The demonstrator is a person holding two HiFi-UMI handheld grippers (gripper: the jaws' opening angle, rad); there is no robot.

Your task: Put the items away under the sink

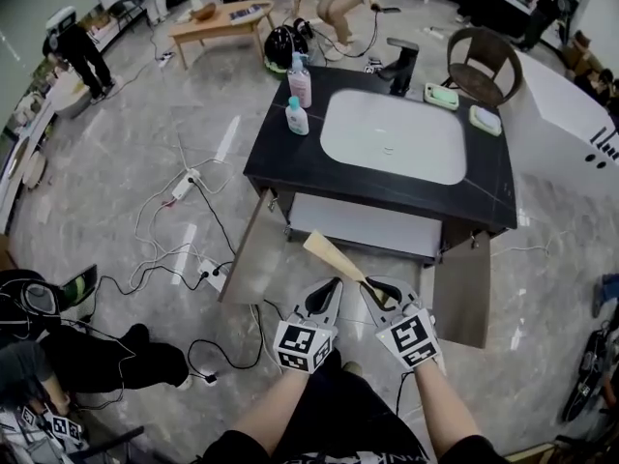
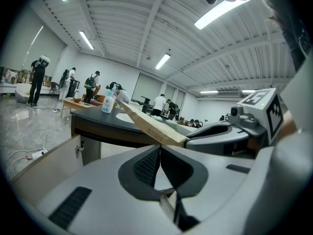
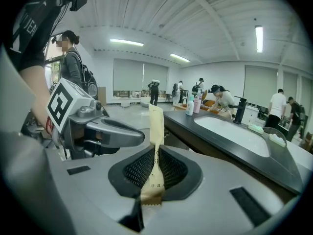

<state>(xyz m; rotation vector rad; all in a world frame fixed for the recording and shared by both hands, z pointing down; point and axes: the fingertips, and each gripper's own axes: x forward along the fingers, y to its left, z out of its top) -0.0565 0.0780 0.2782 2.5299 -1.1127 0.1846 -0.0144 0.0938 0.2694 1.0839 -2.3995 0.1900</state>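
Observation:
My right gripper (image 1: 370, 284) is shut on one end of a long flat beige packet (image 1: 333, 257), which sticks out toward the open cabinet (image 1: 363, 226) under the sink. In the right gripper view the beige packet (image 3: 156, 146) stands up between the ribbed pads (image 3: 172, 169). My left gripper (image 1: 335, 284) hovers just left of the right one, shut with nothing in it; its pads (image 2: 146, 166) meet in the left gripper view, where the beige packet (image 2: 149, 125) crosses in front. The white sink basin (image 1: 395, 135) sits in a black countertop (image 1: 277, 143).
Both cabinet doors hang open: the left door (image 1: 249, 251) and the right door (image 1: 463, 288). A pink bottle (image 1: 300, 80) and a smaller blue-capped bottle (image 1: 296, 116) stand on the counter's left; two green soap dishes (image 1: 442, 96) lie at the back. Cables and a power strip (image 1: 209, 275) lie on the floor left. People move about behind.

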